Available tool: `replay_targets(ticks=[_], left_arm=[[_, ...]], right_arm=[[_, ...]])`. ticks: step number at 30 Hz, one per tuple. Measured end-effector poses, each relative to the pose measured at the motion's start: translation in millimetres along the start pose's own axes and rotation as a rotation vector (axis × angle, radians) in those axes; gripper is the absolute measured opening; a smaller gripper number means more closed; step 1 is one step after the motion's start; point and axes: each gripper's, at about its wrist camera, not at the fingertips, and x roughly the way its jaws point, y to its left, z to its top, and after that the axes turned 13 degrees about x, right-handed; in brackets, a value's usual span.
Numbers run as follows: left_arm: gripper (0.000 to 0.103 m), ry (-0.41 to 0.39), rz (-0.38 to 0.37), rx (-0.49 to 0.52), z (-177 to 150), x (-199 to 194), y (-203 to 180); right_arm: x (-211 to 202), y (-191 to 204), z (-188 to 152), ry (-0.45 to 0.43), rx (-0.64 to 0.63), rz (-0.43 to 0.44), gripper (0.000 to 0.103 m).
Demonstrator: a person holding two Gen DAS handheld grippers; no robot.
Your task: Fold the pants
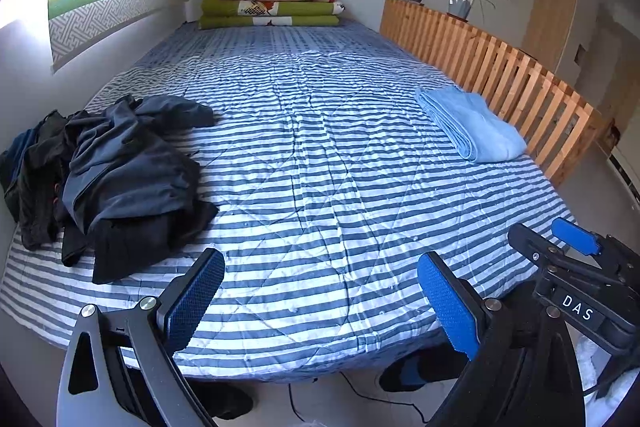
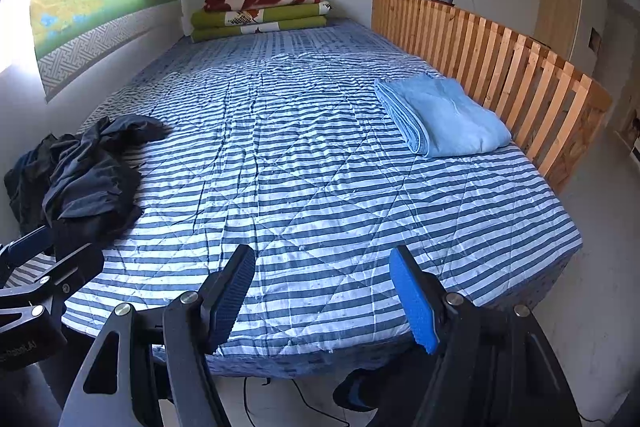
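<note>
The dark pants (image 1: 124, 179) lie crumpled at the middle left of the frame on the striped bedspread (image 1: 320, 155), beyond the left gripper (image 1: 320, 299) and untouched. The right gripper (image 2: 324, 301) hovers lower centre, well apart from them. Both grippers' fingers are spread wide, holding nothing.

Dark pants (image 1: 124, 179) crumpled in an unfolded heap, charcoal and black cloth bunched in loose folds, lying on my striped bed cover at the left of the frame, one dark end trailing toward the upper centre
</note>
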Motion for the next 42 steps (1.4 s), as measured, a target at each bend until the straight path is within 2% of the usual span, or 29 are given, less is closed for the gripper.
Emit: replay_targets(ticks=[42], left_arm=[[0.099, 0.006, 0.001, -0.016, -2.9, 1.1, 0.5]], right_arm=[[6.3, -1.1, -2.2, 0.019, 0.009, 0.005, 0.066]])
